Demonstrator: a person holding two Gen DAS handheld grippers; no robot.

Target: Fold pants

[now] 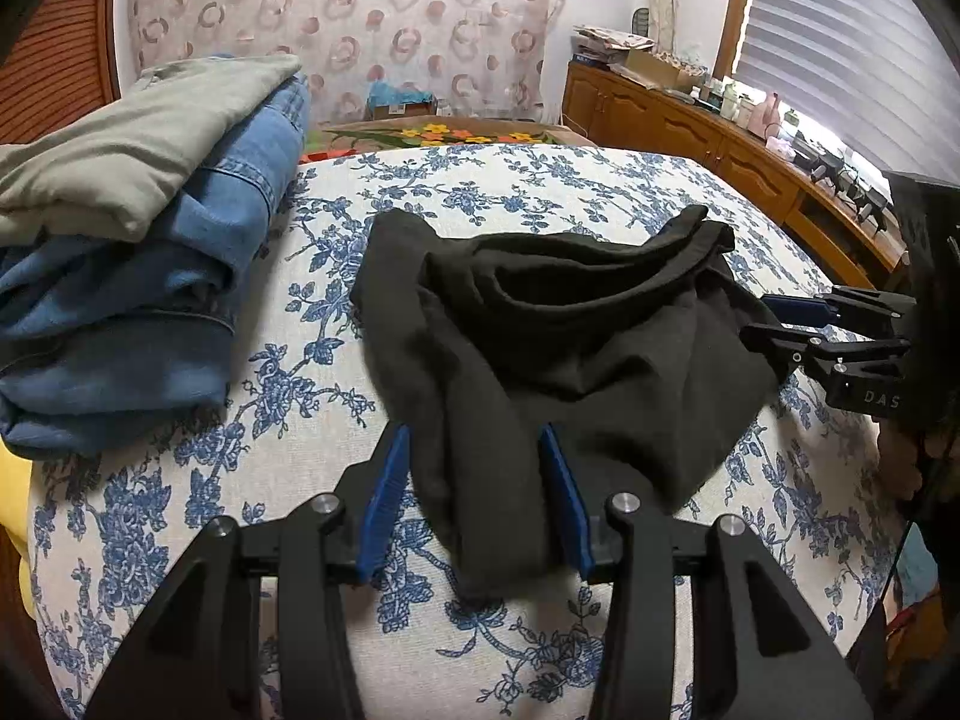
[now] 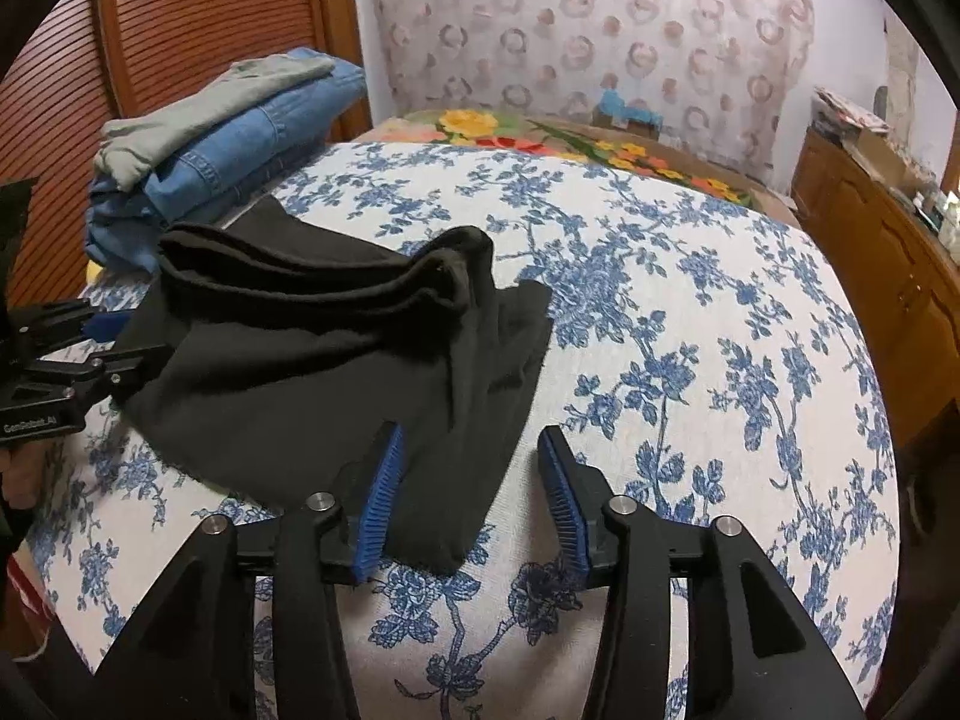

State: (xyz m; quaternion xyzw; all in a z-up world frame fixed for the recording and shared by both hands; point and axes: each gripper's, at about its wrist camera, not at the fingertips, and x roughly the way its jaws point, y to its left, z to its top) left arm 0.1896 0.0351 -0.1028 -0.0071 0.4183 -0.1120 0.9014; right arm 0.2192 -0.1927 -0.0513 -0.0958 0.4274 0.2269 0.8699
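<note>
Black pants (image 1: 570, 330) lie in a loose, rumpled fold on the blue-flowered bed cover (image 1: 336, 360), waistband toward the far side. My left gripper (image 1: 474, 432) stands open over the near-left corner, with a ridge of black cloth lying between its blue pads (image 1: 384, 498). In the right wrist view the pants (image 2: 336, 360) reach down to my right gripper (image 2: 471, 429), which is open; the cloth's corner lies by its left pad (image 2: 378, 498) and clear of the right one. Each gripper shows in the other's view, at the pants' side edge: right gripper (image 1: 757, 317), left gripper (image 2: 144, 336).
A stack of folded clothes, grey pants (image 1: 138, 144) on blue jeans (image 1: 150, 300), sits at the bed's far left. A wooden sideboard (image 1: 690, 132) cluttered with small items runs along the right under a window. A louvred wooden door (image 2: 198, 18) stands behind the stack.
</note>
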